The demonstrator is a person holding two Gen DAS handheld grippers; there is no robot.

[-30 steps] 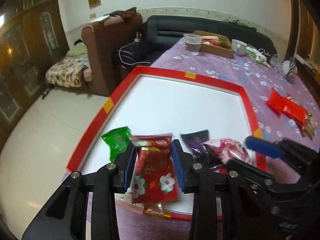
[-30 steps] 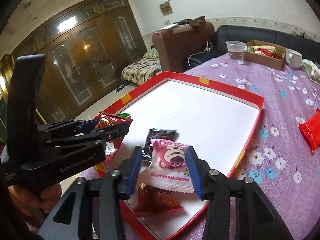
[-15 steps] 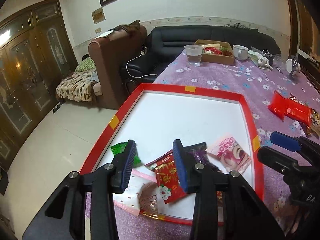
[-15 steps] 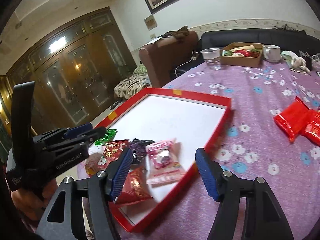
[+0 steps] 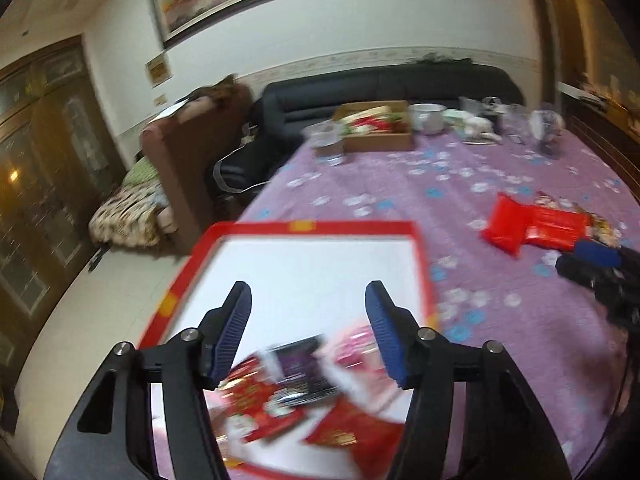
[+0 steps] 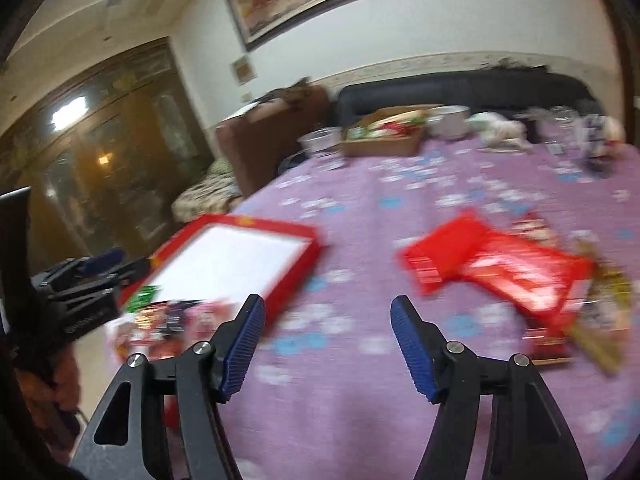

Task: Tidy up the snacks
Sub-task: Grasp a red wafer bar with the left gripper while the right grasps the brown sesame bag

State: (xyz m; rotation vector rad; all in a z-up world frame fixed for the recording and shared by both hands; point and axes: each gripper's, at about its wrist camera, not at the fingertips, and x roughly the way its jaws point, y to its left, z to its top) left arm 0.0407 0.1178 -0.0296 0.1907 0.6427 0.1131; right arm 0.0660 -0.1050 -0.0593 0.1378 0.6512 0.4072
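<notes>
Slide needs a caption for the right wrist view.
Open right gripper hovers over purple tablecloth, between red tray and loose red snack packets.

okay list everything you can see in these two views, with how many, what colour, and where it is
tray: one, red rim, white floor, near left of the table
snack packets in the tray: several, red, purple, pink, one green, bunched at its near end; blurred
loose snack packets: a pile, mostly red, on the cloth right of the tray
tablecloth: one, purple with flowers
cardboard box: one, brown, far end, snacks inside
plastic cup: one, clear, left of the box
mug: one, white, right of the box
sofa: one, black, behind the table
armchair: one, brown, left of the sofa
left tongs: black, blue pads, opening, nothing between them
right tongs: black, blue pads, open, empty
</notes>
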